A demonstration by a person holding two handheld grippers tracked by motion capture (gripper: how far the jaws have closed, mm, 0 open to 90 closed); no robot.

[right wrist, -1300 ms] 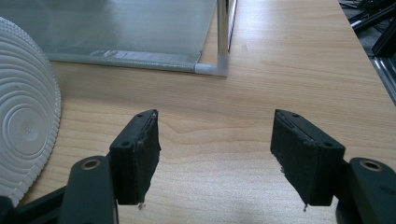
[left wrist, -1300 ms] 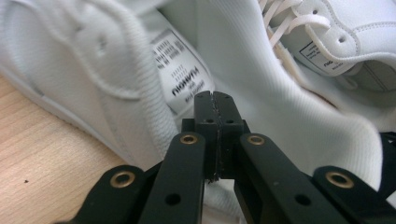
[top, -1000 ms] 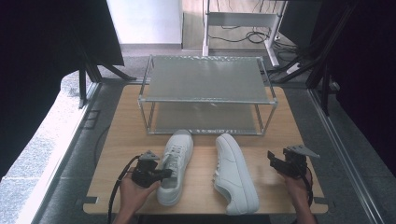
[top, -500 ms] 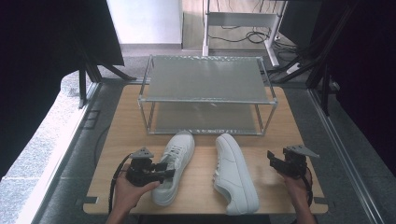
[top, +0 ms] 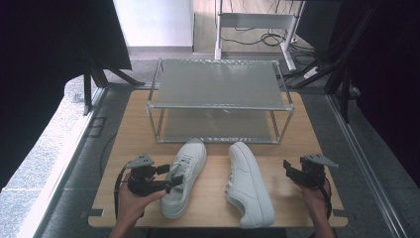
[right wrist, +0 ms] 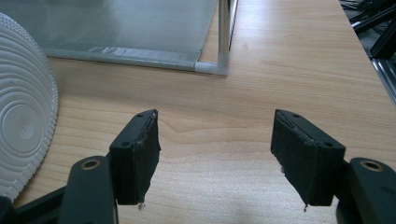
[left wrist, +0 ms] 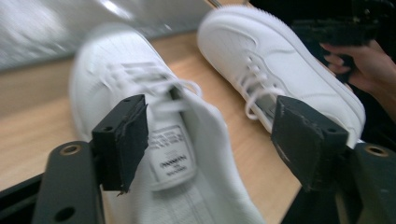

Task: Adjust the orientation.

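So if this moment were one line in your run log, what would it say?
left gripper: open, jaws at left shoe heel | right gripper: open, over bare table | right shoe: on its side | rack: empty

A light wooden desk [top: 129, 129] carries a two-tier metal-framed rack with grey mesh shelves [top: 220, 84] toward 12 o'clock, and two white lace-up sneakers lie in front of it toward 6 o'clock. The left white sneaker [top: 184, 176] points its toe to 12 o'clock near the rack, while the right white sneaker [top: 249, 184] lies just beside it at 3 o'clock, tipped on its side. Beyond the desk at 12 o'clock, a white metal stand [top: 255, 22] rises over tangled black cables on the floor [top: 247, 40].
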